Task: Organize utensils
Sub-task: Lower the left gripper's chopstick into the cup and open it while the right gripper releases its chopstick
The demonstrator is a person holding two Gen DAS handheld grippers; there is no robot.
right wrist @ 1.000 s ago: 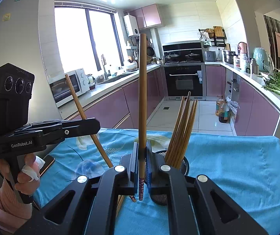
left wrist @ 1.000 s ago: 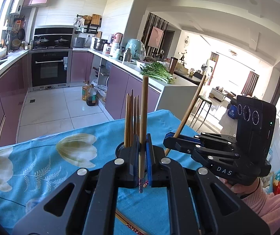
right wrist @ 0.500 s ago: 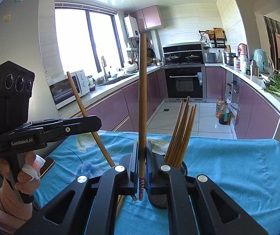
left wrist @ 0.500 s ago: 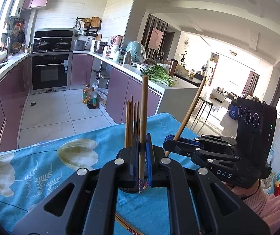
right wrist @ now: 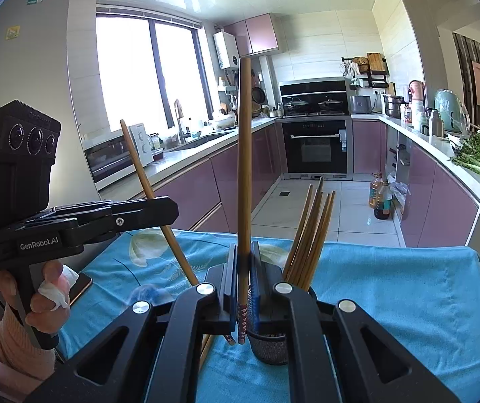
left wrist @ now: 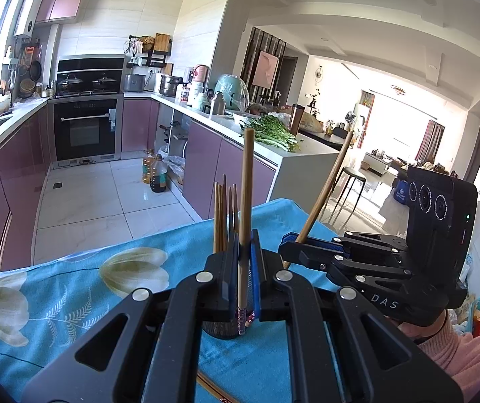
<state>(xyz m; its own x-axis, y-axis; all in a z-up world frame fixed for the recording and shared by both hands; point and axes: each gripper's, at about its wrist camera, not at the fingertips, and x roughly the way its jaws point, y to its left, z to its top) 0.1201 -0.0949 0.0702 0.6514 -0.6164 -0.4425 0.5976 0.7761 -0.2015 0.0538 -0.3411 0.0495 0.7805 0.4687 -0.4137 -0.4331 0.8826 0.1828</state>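
Wooden chopsticks (right wrist: 310,235) bunched upright in mesh holder (right wrist: 270,347); two more chopsticks clamped, one upright (left wrist: 245,221), one tilted (left wrist: 324,191).

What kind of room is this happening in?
A home kitchen, most likely: a black built-in oven under a hob with lidded pots, glossy purple cabinets under white countertops, and leafy greens lying on the counter. A living area opens beyond.
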